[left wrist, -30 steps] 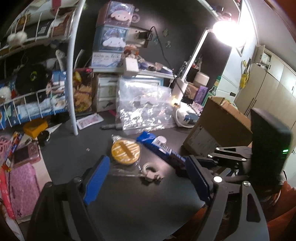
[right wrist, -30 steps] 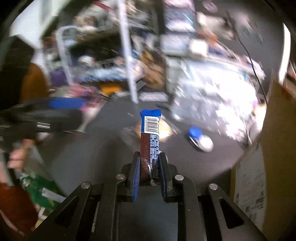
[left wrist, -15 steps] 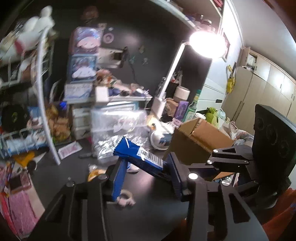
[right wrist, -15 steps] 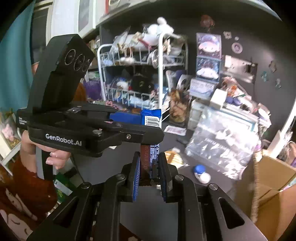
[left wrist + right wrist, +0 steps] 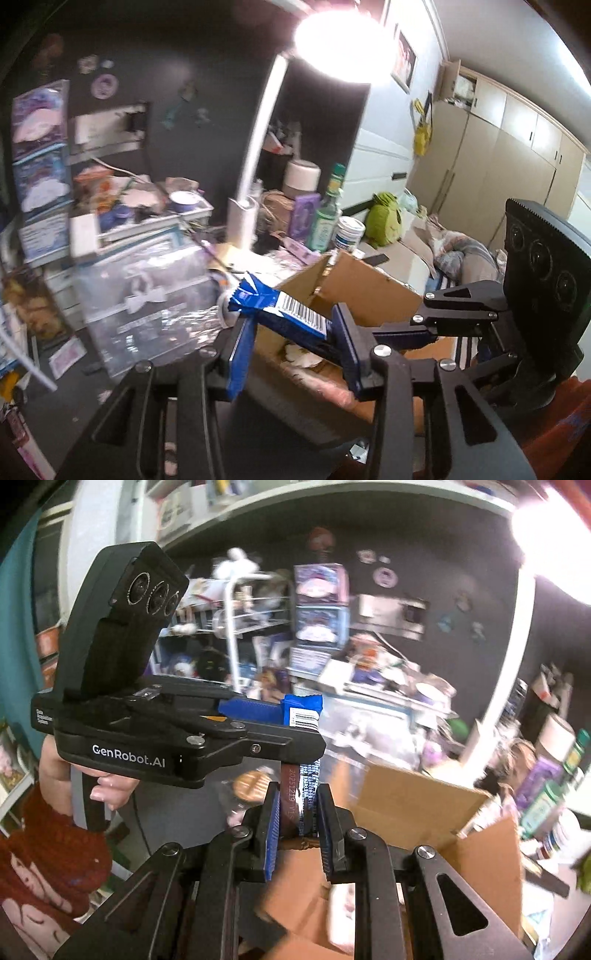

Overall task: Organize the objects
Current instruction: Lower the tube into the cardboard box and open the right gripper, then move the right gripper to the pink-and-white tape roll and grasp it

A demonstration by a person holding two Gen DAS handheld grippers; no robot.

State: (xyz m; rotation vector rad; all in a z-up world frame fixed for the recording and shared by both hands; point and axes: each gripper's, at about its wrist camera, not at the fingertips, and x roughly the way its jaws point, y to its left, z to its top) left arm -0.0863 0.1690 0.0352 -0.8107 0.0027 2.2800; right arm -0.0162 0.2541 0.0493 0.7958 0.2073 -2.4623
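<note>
Snack bar (image 5: pixel 301 775), clamped in the right tool (image 5: pixel 298 827), has moved above the cardboard box (image 5: pixel 413 805), left tool (image 5: pixel 291 347) spread beside it.

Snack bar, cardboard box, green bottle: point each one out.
snack bar (image 5: pixel 295 320), left wrist view, on its barcode.
cardboard box (image 5: pixel 364 288), left wrist view, on the inner back wall.
green bottle (image 5: pixel 325 221), left wrist view, on its label.

1 snack bar (image 5: pixel 284 320), 1 cardboard box (image 5: pixel 364 291), 2 grippers (image 5: pixel 291 349) (image 5: pixel 297 825), 1 lamp (image 5: pixel 343 42)

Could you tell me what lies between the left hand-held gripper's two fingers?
In the left wrist view, the blue snack bar spans the left hand-held gripper.
</note>
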